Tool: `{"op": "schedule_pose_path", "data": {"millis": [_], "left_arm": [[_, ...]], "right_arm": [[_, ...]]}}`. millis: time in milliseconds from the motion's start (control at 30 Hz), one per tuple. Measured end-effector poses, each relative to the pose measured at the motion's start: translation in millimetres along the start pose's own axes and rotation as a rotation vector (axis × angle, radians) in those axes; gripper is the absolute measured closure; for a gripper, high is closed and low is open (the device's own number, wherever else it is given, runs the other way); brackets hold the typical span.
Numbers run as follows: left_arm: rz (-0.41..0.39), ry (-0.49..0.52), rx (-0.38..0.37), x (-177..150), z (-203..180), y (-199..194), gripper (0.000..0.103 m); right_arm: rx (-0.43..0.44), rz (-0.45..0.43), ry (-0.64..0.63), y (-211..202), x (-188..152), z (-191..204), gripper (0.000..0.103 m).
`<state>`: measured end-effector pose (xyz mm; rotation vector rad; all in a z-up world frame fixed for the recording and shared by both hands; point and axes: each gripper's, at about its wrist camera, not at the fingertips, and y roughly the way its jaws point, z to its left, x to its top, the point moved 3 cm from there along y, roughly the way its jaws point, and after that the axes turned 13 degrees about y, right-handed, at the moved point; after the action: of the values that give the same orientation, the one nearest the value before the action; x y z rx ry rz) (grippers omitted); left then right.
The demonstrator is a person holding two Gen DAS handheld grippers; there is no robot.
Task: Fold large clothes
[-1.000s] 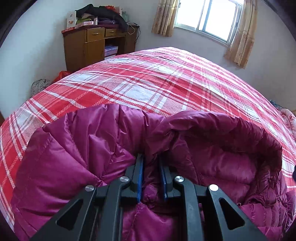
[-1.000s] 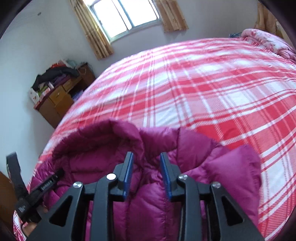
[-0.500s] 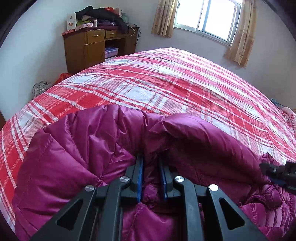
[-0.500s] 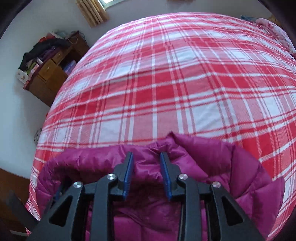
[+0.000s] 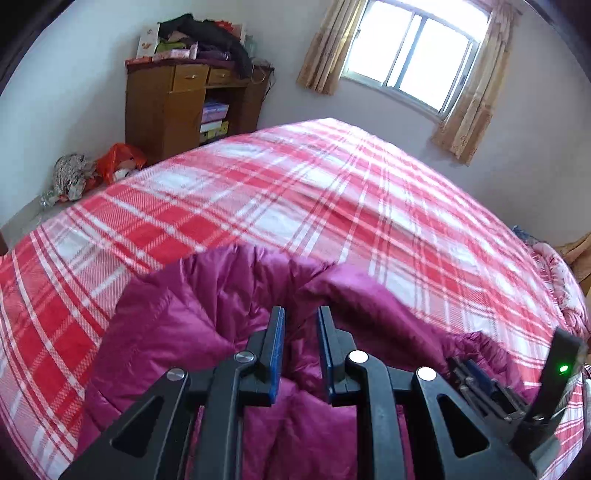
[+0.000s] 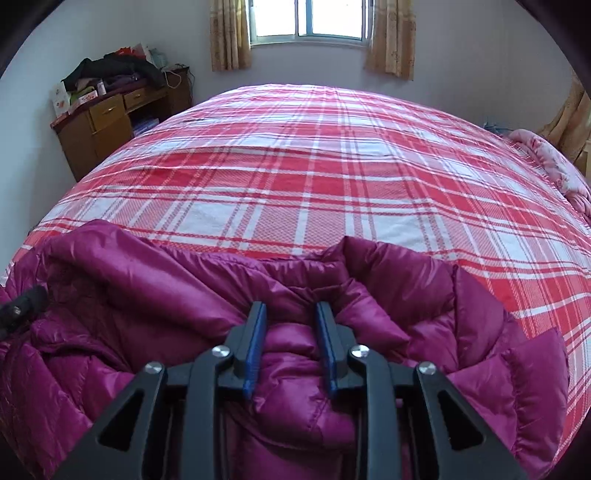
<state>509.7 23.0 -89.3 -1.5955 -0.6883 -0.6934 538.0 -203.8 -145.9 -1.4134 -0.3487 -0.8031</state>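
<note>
Plaid bed, curtained window

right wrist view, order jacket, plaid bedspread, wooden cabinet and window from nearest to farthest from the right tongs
1. Magenta puffer jacket: pinched in the right tongs.
2. Plaid bedspread: just beyond the jacket, stretching ahead.
3. Wooden cabinet: past the bed's far left corner.
4. Window: on the back wall, straight ahead.

No text, label, brand, number or sign is showing legibly in either view. Printing on the boxes standing on the wooden cabinet is appearing too small and blurred to read.
</note>
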Motion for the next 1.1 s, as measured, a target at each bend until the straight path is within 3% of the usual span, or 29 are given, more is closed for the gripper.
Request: {"op": "schedule_pose_path", "data": {"millis": [67, 133, 267, 333, 400, 533, 733, 867, 1033, 1100], "left_arm": [[-0.064, 0.073, 0.002, 23, -20, -8, 0.085], [-0.056, 0.161, 0.004, 42, -42, 4, 0.085], [0.085, 0.192, -0.035, 49, -62, 56, 0.085], [0.171, 0.179, -0.03, 35, -61, 74, 0.085], [0.208, 0.168, -0.017, 15, -54, 79, 0.085], [0.143, 0.218, -0.028, -17, -49, 79, 0.085], [0.14, 0.239, 0.011, -14, -53, 85, 0.085], [0.133, 0.192, -0.038, -13, -44, 86, 0.085], [0.131, 0.206, -0.025, -13, -45, 87, 0.085], [0.131, 0.219, -0.011, -14, -47, 87, 0.085]], "right_arm": [[0.014, 0.0, 0.012, 0, 0, -2, 0.074], [0.03, -0.001, 0.024, 0, 1, -2, 0.074], [0.05, -0.005, 0.04, 0, 1, -2, 0.074], [0.061, -0.005, 0.049, -1, 1, -3, 0.074], [0.076, -0.004, 0.061, -1, 1, -5, 0.074], [0.108, -0.001, 0.082, -1, 2, -8, 0.073], [0.137, 0.003, 0.105, -2, 3, -11, 0.072], [0.173, 0.045, 0.128, -2, 7, -16, 0.071], [0.03, 0.025, 0.026, -15, 9, -18, 0.071], [0.017, 0.026, -0.032, -9, 0, -17, 0.071]]}}
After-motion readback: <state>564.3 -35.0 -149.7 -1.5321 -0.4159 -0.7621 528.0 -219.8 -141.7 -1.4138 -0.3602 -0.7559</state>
